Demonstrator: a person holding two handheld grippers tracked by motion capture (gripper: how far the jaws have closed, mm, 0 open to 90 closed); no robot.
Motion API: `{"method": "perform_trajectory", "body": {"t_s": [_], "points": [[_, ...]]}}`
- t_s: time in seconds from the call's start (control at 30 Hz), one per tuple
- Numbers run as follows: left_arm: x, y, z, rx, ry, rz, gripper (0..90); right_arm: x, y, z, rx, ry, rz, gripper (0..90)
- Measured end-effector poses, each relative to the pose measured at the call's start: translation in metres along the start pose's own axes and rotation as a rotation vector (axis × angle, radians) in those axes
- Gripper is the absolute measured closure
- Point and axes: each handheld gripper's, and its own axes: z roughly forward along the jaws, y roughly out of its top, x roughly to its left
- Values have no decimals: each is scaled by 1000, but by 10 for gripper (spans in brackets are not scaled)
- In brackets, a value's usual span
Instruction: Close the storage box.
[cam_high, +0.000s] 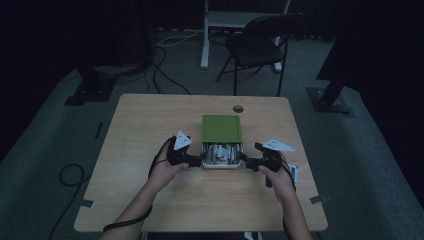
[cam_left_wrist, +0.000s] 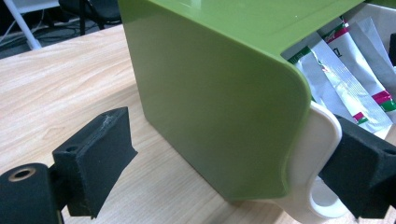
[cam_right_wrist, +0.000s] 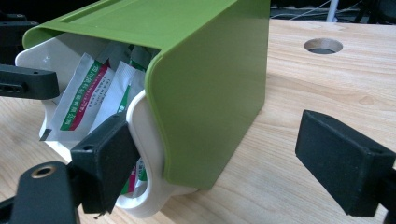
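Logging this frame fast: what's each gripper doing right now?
Left gripper: open, jaws apart at the white tray's left handle, gripping nothing.
Right gripper: open, jaws apart at the tray's right handle, gripping nothing.

From overhead we look forward and down on the table (cam_high: 150, 120). Both gripper views sit close, facing inward from opposite sides; all three share the green box (cam_high: 221, 128) (cam_left_wrist: 210, 102) (cam_right_wrist: 210, 93).
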Motion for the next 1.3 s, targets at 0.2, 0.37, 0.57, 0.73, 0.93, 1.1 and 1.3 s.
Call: {"method": "perform_trajectory", "body": {"t_s": [0.2,0.37,0.57,0.73,0.93,1.1,1.3], "points": [[2,-1,3,-5,1,-19,97,-1,1,2,0,-9,6,137],[3,0,4,-5,7,-17,97,-1,3,4,3,-21,6,136],[4,1,5,-2,11,-17,97,-1,4,5,3,-31,11,136],[5,1,7,-7,18,-21,97,-1,5,6,6,-41,24,135],[6,2,8,-6,23,-18,97,-1,6,8,4,-52,29,134],[7,2,10,-3,20,-30,97,-2,6,9,9,-52,49,130],[8,3,10,-1,23,-32,97,-2,7,9,12,-55,44,129]]}}
